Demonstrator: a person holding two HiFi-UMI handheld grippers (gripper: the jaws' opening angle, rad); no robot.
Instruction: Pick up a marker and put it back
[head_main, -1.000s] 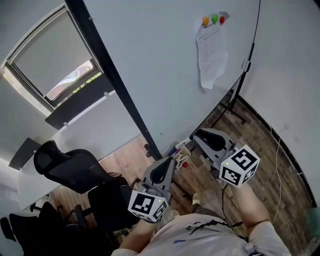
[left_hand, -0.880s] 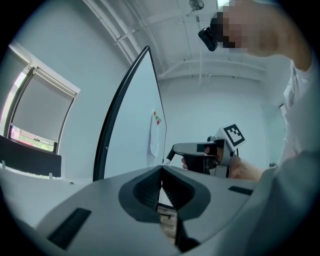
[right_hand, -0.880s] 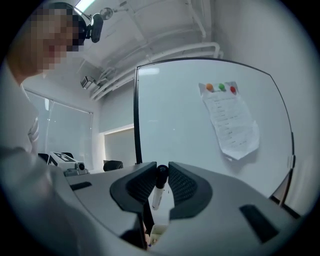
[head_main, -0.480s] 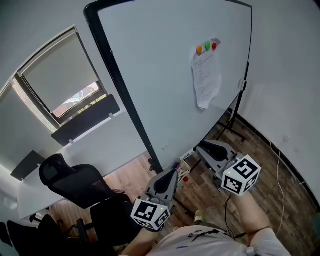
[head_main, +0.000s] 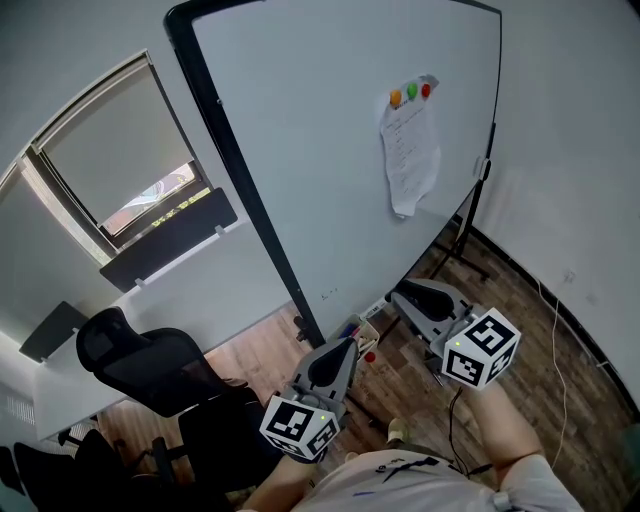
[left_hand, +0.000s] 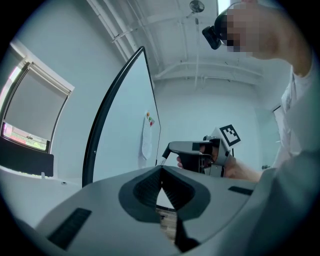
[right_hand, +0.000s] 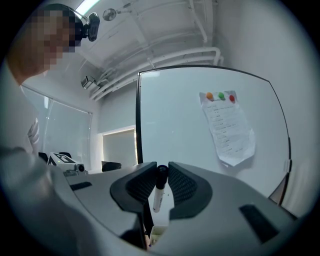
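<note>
In the right gripper view a marker (right_hand: 158, 189) with a black cap and a white barrel stands upright between the ribbed pads, and my right gripper (right_hand: 160, 171) is shut on it. The head view shows the right gripper (head_main: 393, 297) low in front of the whiteboard (head_main: 330, 150), close to a small box of markers (head_main: 364, 325) at the board's foot. My left gripper (head_main: 346, 344) is lower and to the left, with its jaws pressed together on nothing (left_hand: 161, 171). From the left gripper view the marker's pale end (left_hand: 163, 160) pokes out of the right gripper (left_hand: 172, 149).
A sheet of paper (head_main: 408, 150) hangs on the whiteboard under three coloured magnets. A black office chair (head_main: 150, 355) stands at the left beside a white desk (head_main: 200, 270). The board's stand leg (head_main: 470, 215) and a cable (head_main: 560, 330) cross the wooden floor at the right.
The head view has tilted up, so more of the whiteboard's top shows. Both grippers stay in almost the same place, and the right one still holds the marker.
</note>
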